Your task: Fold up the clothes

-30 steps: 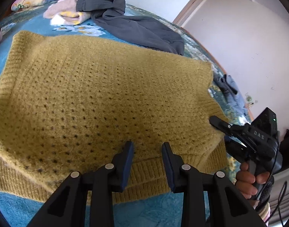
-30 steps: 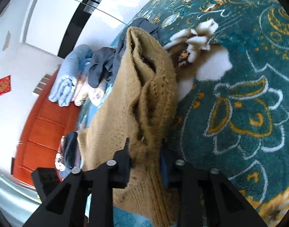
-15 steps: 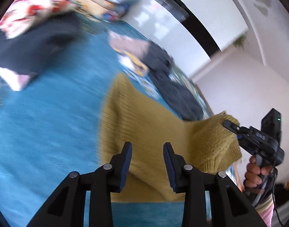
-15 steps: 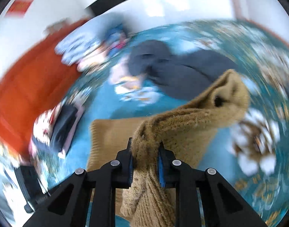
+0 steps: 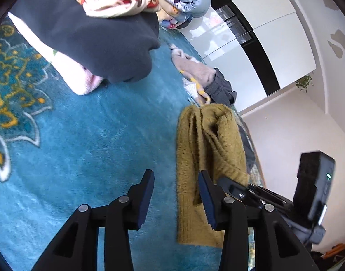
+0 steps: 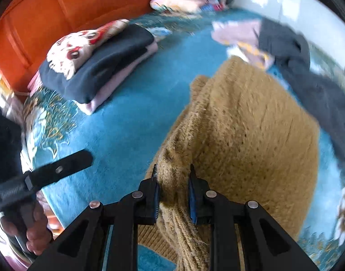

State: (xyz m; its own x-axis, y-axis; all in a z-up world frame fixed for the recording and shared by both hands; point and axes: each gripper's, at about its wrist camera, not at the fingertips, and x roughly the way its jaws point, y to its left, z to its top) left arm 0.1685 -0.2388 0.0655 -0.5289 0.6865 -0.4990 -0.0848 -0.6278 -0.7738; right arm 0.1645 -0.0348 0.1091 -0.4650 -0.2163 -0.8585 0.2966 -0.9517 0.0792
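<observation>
Your right gripper (image 6: pixel 173 192) is clamped on a bunched edge of the mustard-yellow knit sweater (image 6: pixel 251 135), centre-right of frame over the teal blanket (image 6: pixel 127 124) — mid-fold, I judge. Left gripper (image 5: pixel 175 199) gapes, holding nothing. Next — lay that edge across and release.

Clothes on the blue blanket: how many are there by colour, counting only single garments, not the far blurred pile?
Mustard yellow: 1, sweater, held by right gripper
Dark navy: 1, folded garment
Grey: 1, crumpled garment
Pink: 2, folded garment, crumpled garment
Total: 5
</observation>
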